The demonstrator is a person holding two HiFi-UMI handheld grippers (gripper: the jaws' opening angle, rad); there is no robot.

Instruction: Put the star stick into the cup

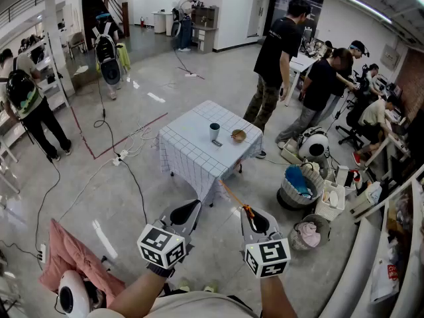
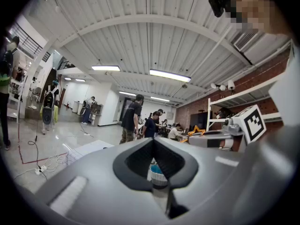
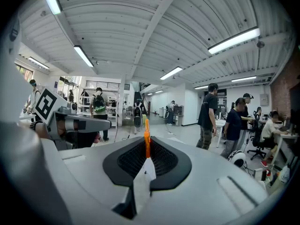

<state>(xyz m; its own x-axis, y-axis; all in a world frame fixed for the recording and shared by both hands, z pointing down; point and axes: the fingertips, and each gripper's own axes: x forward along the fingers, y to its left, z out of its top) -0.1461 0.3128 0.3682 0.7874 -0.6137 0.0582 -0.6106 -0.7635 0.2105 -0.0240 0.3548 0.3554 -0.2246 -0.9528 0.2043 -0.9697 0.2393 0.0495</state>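
checked table [image 1: 192,152] with cup [image 1: 214,131] and bowl [image 1: 238,136]

left gripper [image 2: 153,143], jaws together, empty

The head view looks steeply down from afar on the white grid-checked cloth worktop [image 1: 199,152], mid-frame. Both gripper views face level outward, sharing the standing person in a black T-shirt [image 2: 132,117].

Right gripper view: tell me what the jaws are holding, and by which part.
The right gripper is shut on the star stick, clamped on its thin orange shaft. The rest of the stick pokes forward past the jaws.
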